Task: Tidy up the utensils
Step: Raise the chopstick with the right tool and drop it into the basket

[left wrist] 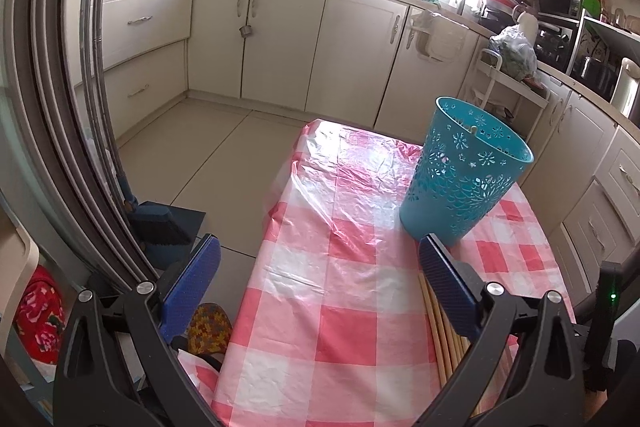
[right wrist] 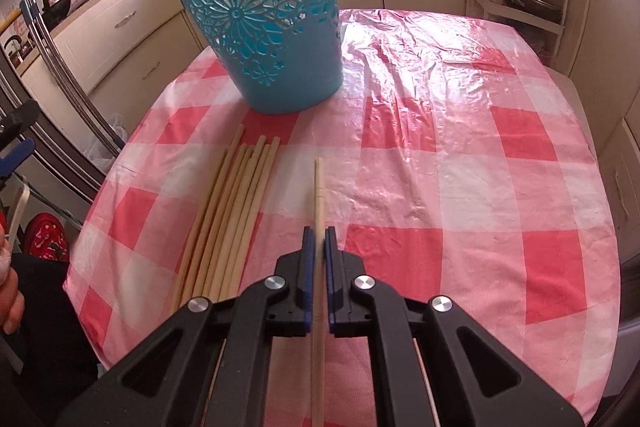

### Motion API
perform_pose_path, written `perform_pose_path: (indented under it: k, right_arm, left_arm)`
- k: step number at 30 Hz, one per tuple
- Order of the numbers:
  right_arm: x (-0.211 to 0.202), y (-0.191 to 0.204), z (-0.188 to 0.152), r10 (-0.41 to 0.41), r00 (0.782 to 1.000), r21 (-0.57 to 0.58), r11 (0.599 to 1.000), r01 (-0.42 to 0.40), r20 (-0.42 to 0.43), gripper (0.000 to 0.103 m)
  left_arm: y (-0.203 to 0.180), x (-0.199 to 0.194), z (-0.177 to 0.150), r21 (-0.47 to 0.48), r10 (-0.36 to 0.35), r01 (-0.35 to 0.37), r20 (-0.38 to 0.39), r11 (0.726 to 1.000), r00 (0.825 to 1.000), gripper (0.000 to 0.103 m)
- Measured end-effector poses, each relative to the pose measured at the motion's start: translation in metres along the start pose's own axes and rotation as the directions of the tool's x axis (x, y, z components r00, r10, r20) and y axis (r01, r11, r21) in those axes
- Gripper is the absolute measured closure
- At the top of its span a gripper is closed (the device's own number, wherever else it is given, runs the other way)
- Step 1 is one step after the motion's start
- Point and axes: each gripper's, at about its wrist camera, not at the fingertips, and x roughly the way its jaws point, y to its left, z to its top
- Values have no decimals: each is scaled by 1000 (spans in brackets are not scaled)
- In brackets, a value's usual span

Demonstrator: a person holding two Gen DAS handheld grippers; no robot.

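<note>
A chopstick (right wrist: 319,195) runs lengthwise between the pads of the right gripper (right wrist: 319,239), which pinches it partway along, its tip pointing toward the blue basket (right wrist: 272,27). To finish well, I would lift it, tip it upright over the basket's rim and release only once the tip is inside. The other chopsticks (right wrist: 228,211) lie in a loose bundle on the table (right wrist: 480,167), just left of the held one and in front of the basket. The left gripper (left wrist: 320,275) hangs spread wide and empty over the table's near left edge.
</note>
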Motion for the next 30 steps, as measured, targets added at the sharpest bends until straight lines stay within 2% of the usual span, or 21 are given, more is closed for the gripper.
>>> perform_pose_path:
  k: [6,12,20,25,30]
  right_arm:
    - [-34,11,6,93,991,14,995,-95,98,97]
    - [-68,22,19,177,966,1,984,-180,187,97]
    - [-92,31,33,249,936,-2,966,-257,250,97]
    - [-112,34,59,282,900,-22,956,-291,333,97]
    - [-127,40,116,269,843,-24,956,-292,465,97]
  left_arm:
    - [0,0,0,-3,-1,1,1,1000,1000,8]
    - [3,2,0,-24,-5,5,-3,1000,1000,8]
    - [4,4,-1,-34,-6,6,-11,999,1000,8]
    - [4,5,-2,-40,-14,13,-18,999,1000,8]
    - [4,6,-3,-54,-20,18,-23,998,1000,8]
